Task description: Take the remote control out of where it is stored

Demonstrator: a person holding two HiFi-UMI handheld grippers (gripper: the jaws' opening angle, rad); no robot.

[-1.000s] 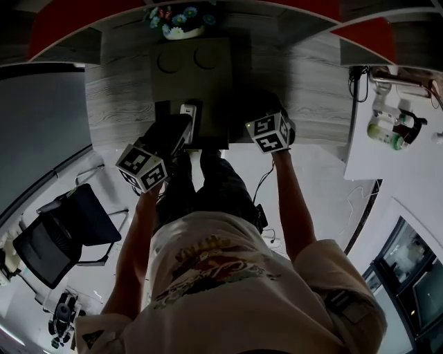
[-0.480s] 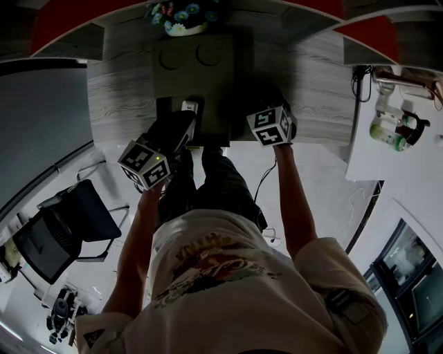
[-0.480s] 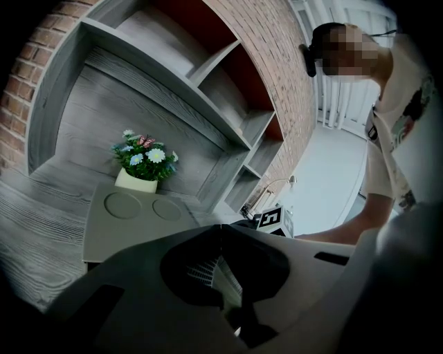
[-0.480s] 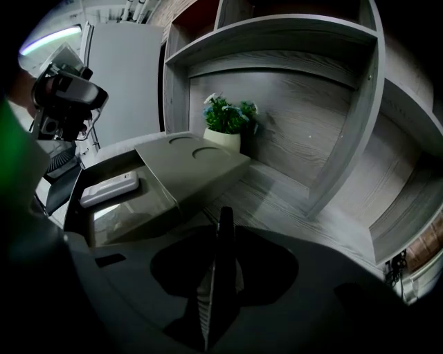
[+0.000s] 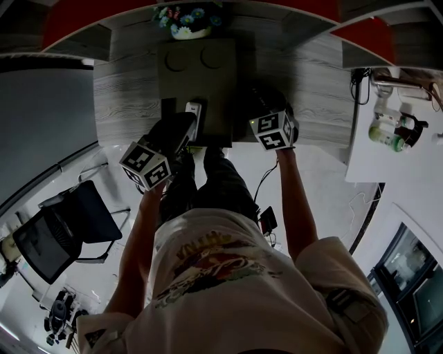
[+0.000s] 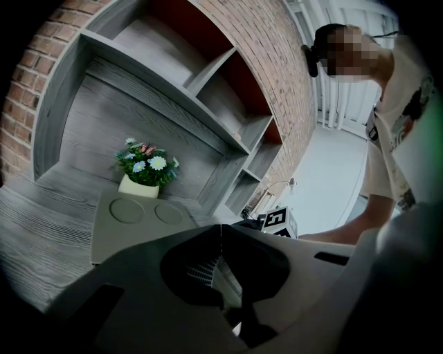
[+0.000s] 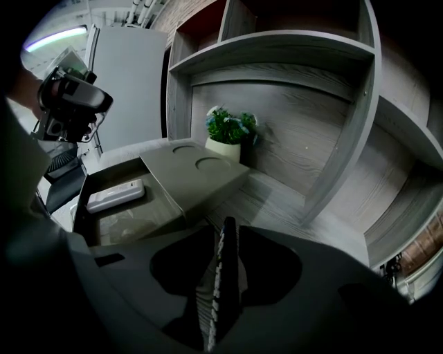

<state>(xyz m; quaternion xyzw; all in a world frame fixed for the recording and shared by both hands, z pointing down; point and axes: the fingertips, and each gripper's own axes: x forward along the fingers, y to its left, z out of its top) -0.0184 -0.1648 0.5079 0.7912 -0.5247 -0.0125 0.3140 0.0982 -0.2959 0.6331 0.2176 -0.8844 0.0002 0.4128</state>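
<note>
A white remote control lies in the open drawer of a grey box on the wooden shelf; it is also seen as the remote in the head view. My left gripper is shut and empty, hovering at the drawer's front, close to the remote. My right gripper is to the right of the box, over the shelf. Its jaws have just been opening to a narrow slit, with nothing between them. The left gripper view does not show the remote.
A pot of flowers stands behind the box. Shelf dividers rise to the right. An office chair is at the lower left, and a white table with bottles is at the right. A cable trails on the floor.
Both grippers keep their places by the box. Only the head view has shifted a little.
</note>
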